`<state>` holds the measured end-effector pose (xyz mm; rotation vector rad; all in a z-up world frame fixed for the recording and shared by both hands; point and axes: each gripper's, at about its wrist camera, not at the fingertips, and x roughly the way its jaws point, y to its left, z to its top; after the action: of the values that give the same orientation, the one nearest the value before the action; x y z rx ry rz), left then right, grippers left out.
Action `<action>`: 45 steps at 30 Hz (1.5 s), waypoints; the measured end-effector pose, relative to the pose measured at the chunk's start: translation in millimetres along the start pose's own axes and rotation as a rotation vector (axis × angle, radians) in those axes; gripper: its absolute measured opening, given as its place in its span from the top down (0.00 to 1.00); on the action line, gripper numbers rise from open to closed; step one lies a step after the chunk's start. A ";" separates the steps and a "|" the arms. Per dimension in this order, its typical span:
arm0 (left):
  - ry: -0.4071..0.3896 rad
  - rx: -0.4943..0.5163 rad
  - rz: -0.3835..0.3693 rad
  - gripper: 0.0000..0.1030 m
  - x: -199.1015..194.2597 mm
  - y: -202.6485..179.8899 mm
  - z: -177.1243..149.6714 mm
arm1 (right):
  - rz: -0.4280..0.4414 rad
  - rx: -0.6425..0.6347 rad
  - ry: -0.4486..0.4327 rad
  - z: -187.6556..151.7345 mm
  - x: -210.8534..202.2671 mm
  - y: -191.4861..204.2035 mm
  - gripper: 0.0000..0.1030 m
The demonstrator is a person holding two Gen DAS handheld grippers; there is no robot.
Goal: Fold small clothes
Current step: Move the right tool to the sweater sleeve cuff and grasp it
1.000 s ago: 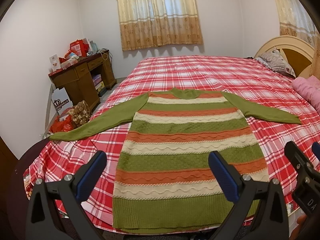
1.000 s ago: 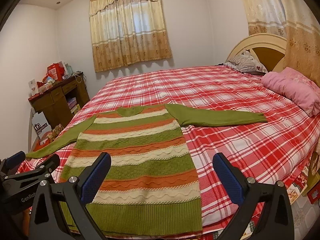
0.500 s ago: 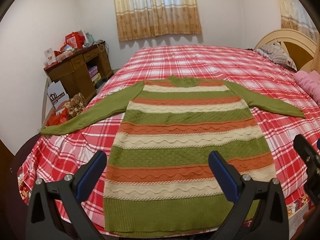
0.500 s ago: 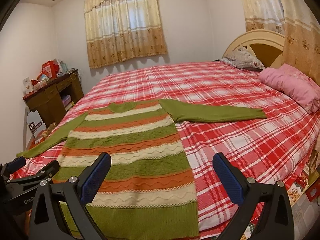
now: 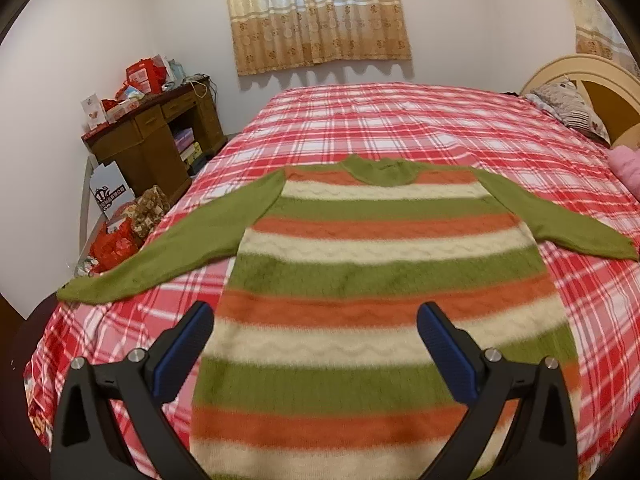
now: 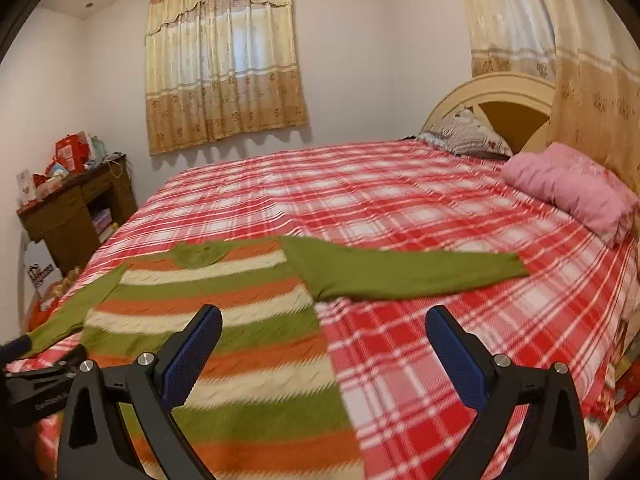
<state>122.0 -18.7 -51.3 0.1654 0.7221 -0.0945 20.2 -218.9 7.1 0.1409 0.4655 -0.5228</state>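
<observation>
A knitted sweater [image 5: 376, 280] with green, orange and cream stripes and green sleeves lies flat on the red plaid bed [image 5: 400, 120], both sleeves spread out. My left gripper [image 5: 316, 352] is open and empty above the sweater's lower body. My right gripper [image 6: 324, 356] is open and empty above the sweater's right edge [image 6: 240, 340], near the bed's front. The right sleeve [image 6: 408, 272] stretches toward the pillows. The left gripper's body [image 6: 36, 380] shows at the right wrist view's left edge.
A brown desk [image 5: 156, 140] with red boxes stands left of the bed, with bags [image 5: 120, 236] on the floor beside it. A pink pillow [image 6: 572, 188], a patterned pillow [image 6: 468, 136] and the headboard [image 6: 496, 96] are at the right. Curtains [image 5: 316, 12] hang behind.
Both grippers have moved forward and lower over the sweater; its hem has slid out of view below. Both stay open and empty.
</observation>
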 end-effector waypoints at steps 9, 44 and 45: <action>-0.007 0.006 0.042 0.00 45.8 4.0 31.5 | -0.097 0.035 0.044 11.8 55.3 -37.7 0.01; 0.113 -0.134 0.000 0.00 155.5 38.0 13.9 | -0.379 0.336 0.333 10.4 243.5 -288.6 0.75; 0.112 -0.136 -0.003 0.00 155.8 38.7 13.9 | -0.362 0.341 0.331 11.3 242.7 -289.2 0.80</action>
<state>252.9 12.3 -139.9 0.0395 0.8376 -0.0387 62.6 -579.0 -98.7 0.4807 0.7289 -0.9402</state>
